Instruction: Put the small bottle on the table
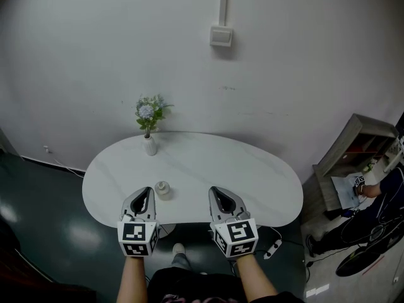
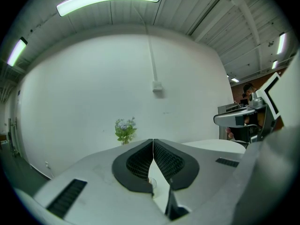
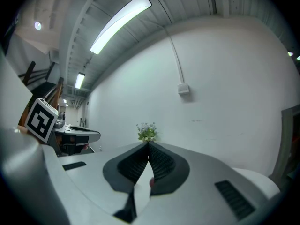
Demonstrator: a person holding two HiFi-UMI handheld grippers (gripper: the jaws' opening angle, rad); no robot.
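The left gripper has its fingers pressed together at the tips, with nothing between them. Below the tips a narrow gap opens, and a small clear rounded shape shows there, too little of it to name. The right gripper is the same: ribbed fingers meet at the tips, nothing is pinched, and a reddish speck in the gap is too small to make out.

From the head view both grippers sit low in the frame over the near edge of the white oval bench, side by side and apart. Each marker cube faces the camera, and the forearms are cut off by the lower edge. The small bottle stands upright on the bench just right of the left gripper's tips — near them, though contact cannot be judged.

Farther back, near the bench's far edge at centre left, a white vase holds pale flowers. At the right edge a shelf unit and a person are only partly in frame — both cropped.
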